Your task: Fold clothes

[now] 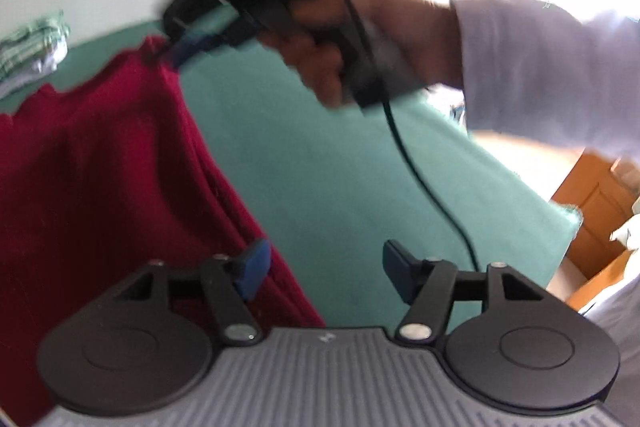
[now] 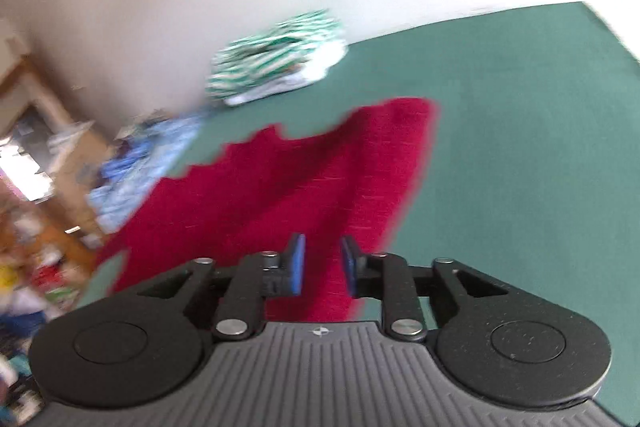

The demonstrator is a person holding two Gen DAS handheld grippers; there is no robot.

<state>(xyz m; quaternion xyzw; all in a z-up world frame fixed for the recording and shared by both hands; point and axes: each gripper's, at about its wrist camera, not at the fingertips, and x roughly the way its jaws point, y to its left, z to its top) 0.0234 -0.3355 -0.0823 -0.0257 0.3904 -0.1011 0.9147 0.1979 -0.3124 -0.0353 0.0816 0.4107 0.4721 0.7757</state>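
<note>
A dark red garment point(image 1: 104, 167) lies on the green table cover point(image 1: 320, 155). In the left wrist view my left gripper point(image 1: 322, 271) is open, its left finger point(image 1: 254, 269) over the garment's right edge, nothing held. The right gripper point(image 1: 180, 47), held by a hand, has its blue tips at the garment's far corner, which looks lifted. In the right wrist view the right gripper point(image 2: 322, 269) has a narrow gap between its pads, above the red garment point(image 2: 304, 179); whether cloth is pinched is not clear through the blur.
A folded green-and-white striped garment point(image 2: 280, 55) lies at the table's far side by the wall. A light blue cloth point(image 2: 140, 163) hangs at the left table edge. Wooden furniture point(image 1: 600, 223) and clutter stand beyond the table. A black cable point(image 1: 424, 171) hangs from the right gripper.
</note>
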